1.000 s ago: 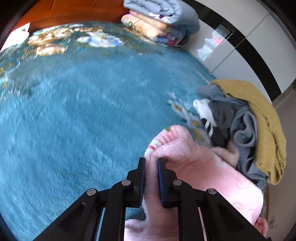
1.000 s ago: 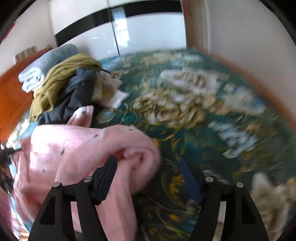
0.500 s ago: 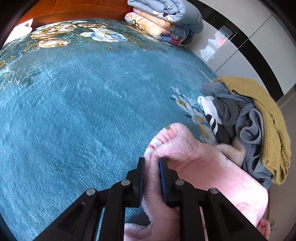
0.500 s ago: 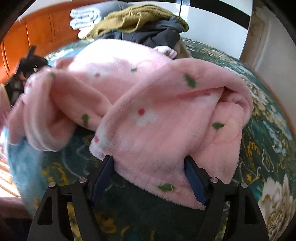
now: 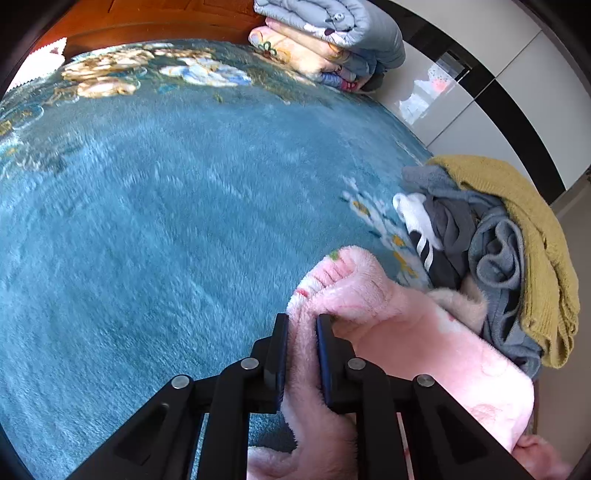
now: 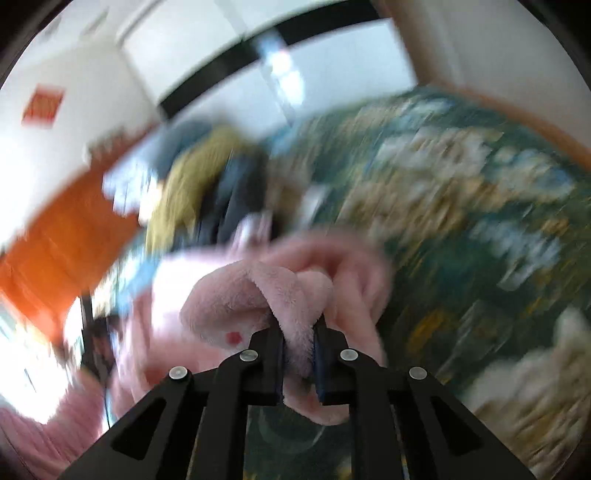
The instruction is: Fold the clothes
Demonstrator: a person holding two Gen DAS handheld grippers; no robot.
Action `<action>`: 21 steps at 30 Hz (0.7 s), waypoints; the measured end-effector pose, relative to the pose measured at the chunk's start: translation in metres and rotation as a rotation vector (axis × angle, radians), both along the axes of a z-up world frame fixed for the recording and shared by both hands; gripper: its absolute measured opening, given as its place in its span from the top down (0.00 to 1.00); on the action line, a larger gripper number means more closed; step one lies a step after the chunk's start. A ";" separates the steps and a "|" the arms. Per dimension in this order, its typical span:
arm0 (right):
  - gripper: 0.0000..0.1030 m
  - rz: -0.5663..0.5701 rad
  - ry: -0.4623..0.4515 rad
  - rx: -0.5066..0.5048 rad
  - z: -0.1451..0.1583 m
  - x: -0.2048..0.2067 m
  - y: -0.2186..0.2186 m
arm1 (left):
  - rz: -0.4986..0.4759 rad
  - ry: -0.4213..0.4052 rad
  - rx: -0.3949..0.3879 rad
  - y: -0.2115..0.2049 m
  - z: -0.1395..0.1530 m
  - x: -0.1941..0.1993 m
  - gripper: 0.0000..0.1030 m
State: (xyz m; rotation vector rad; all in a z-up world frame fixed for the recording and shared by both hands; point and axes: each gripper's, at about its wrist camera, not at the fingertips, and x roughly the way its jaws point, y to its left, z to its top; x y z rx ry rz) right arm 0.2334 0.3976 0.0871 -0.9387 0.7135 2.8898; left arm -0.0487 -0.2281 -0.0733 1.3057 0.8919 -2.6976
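Note:
A fluffy pink garment [image 5: 417, 332] with small flower prints lies at the right of a blue-green floral bed cover [image 5: 166, 206]. My left gripper [image 5: 302, 325] is shut on one edge of it, just above the cover. In the right wrist view, which is blurred by motion, my right gripper [image 6: 298, 328] is shut on another fold of the same pink garment [image 6: 258, 291] and holds it raised.
A heap of unfolded clothes [image 5: 491, 236], mustard, grey and black with white stripes, lies behind the pink garment at the bed's right edge. Folded quilts [image 5: 328, 40] are stacked at the far end by the wooden headboard [image 5: 155, 18]. White cabinets stand beyond the bed.
My right gripper, open around the pink garment's hem half a second ago, has shut on a fold and swung fast. My left gripper keeps its hold and has barely moved.

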 end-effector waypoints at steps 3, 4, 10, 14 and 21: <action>0.88 -0.143 0.076 0.012 0.041 -0.007 0.052 | 0.009 0.085 -0.022 -0.006 0.032 0.003 0.87; 0.89 -0.187 0.093 0.009 0.051 -0.008 0.068 | 0.013 0.118 -0.029 -0.008 0.043 0.004 0.87; 0.90 -0.373 0.137 0.038 0.067 -0.005 0.131 | 0.127 0.267 -0.164 -0.046 0.109 0.012 1.00; 0.90 -0.422 0.008 0.027 0.026 -0.027 0.151 | 0.132 0.146 -0.120 -0.063 0.087 -0.004 1.00; 0.85 -0.439 -0.216 0.064 -0.043 -0.048 0.154 | 0.037 -0.008 -0.038 -0.057 0.043 0.013 0.99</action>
